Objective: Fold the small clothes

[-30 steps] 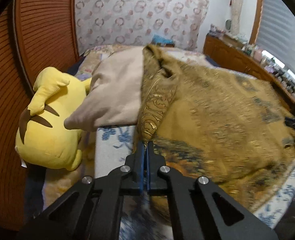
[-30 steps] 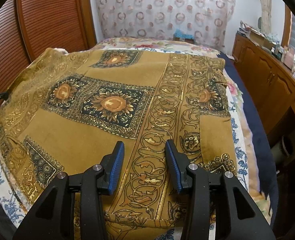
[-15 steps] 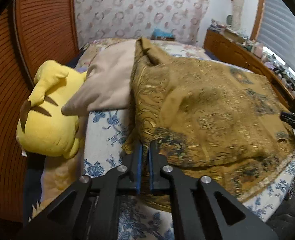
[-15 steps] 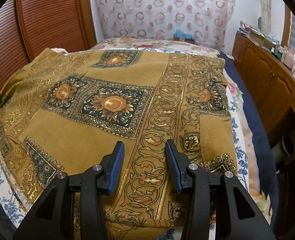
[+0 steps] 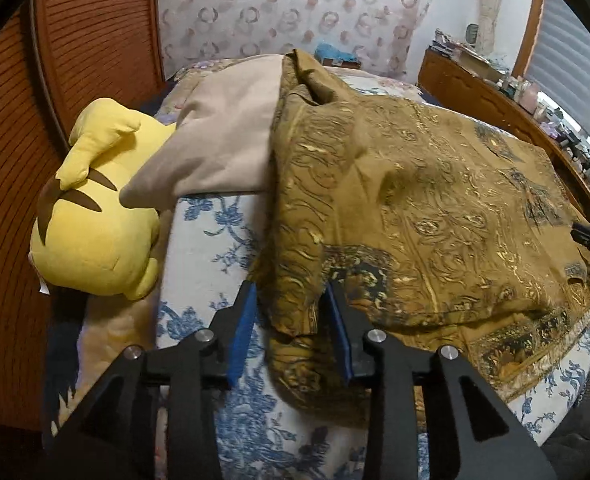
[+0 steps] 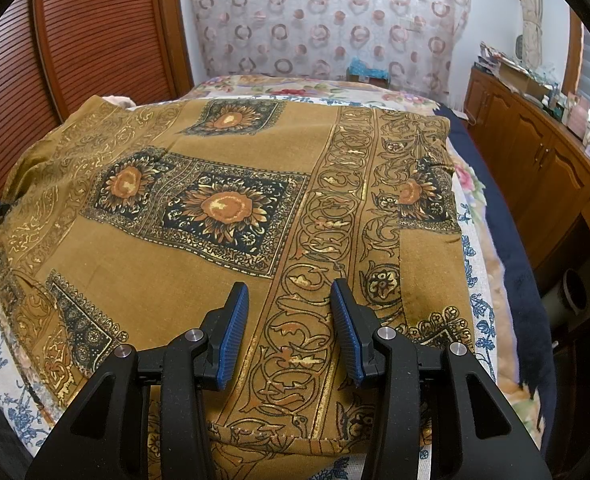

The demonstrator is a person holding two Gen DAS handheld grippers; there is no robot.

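Observation:
A mustard-brown garment (image 6: 215, 288) with sunflower panels and gold scroll bands lies spread over the bed. In the left wrist view its left side (image 5: 435, 208) is folded over itself, and a loose corner hangs between the fingers of my left gripper (image 5: 291, 296). That gripper's jaws are opening and the blue pads (image 5: 241, 332) stand off the cloth. My right gripper (image 6: 291, 316) hovers open over the garment's near edge, above a scroll band, with nothing pinched. Each gripper shows as a dark tip at the edge of the other's view.
A yellow plush toy (image 5: 95, 232) and a beige pillow (image 5: 223, 144) lie left of the garment on the blue-flowered sheet (image 5: 211, 240). A slatted wooden panel (image 5: 95, 40) stands on the left. A wooden cabinet (image 6: 535, 160) runs along the right, past a dark blue blanket (image 6: 523, 280).
My left gripper was shut on the garment's edge and has opened. The lifted fold has settled flatter onto the bed. The right gripper has not moved.

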